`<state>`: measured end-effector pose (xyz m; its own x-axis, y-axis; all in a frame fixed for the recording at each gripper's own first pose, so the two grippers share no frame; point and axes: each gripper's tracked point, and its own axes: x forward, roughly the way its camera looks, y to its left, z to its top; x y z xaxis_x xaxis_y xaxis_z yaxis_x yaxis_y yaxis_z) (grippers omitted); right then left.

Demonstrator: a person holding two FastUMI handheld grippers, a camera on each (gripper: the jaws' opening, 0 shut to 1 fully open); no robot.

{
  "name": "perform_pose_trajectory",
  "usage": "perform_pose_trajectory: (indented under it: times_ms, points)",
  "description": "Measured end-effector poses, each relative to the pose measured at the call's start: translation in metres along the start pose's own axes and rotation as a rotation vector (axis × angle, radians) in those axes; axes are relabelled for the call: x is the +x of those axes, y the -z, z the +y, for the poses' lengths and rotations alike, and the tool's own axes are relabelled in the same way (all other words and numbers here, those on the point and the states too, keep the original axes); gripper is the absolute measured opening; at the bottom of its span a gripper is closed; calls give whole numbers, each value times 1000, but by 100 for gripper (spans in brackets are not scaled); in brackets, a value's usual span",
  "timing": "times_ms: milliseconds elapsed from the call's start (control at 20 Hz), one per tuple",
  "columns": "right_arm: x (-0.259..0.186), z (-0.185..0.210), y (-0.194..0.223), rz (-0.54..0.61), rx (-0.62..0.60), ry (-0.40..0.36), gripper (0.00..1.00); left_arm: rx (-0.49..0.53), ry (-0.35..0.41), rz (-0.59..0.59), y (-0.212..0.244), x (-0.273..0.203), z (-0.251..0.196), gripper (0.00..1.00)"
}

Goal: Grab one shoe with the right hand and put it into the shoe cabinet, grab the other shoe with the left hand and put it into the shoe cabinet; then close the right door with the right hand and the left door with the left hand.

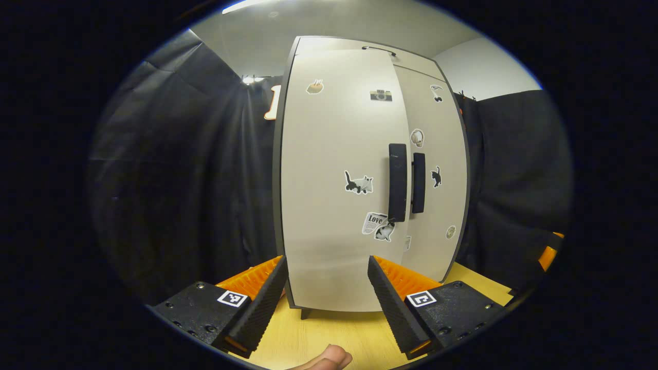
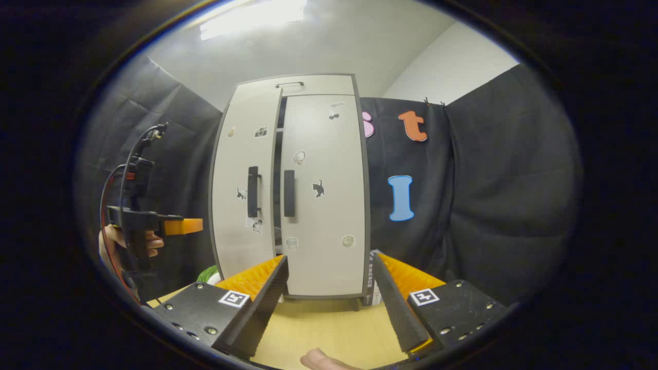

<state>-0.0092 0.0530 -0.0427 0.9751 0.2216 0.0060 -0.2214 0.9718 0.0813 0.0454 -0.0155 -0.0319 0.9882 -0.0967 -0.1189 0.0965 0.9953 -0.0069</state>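
Observation:
The pale shoe cabinet (image 1: 380,43) stands upright on the wooden table, straight ahead in the left gripper view. Its left door (image 1: 329,216) is slightly ajar, the free edge standing out in front of the right door (image 1: 437,123). In the right gripper view a dark gap (image 2: 278,180) shows between the left door (image 2: 241,154) and the flush right door (image 2: 324,154). My left gripper (image 1: 326,303) is open with nothing in it, close before the left door. My right gripper (image 2: 329,303) is open and holds nothing, a little back from the cabinet. A hand holds the left gripper (image 2: 177,226) beside the cabinet's left edge.
Black handles (image 1: 397,182) (image 1: 418,182) sit side by side at the doors' meeting edges. The light wooden table (image 2: 329,329) runs under the cabinet. Something green (image 2: 208,275) peeks out at the cabinet's lower left. Part of the right gripper (image 1: 547,257) shows at the far right. Black cloth walls close in on both sides.

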Motion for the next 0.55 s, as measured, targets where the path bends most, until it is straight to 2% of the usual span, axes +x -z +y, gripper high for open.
perform_pose_trajectory:
  times_ms: [400, 550]
  points:
    - [-7, 10, -2, -7, -19, 28, 98, 21, -4, -47, 5, -72, 7, 96]
    - [-8, 14, -4, -16, -22, 35, 98, 7, 16, -64, 8, -90, 4, 96]
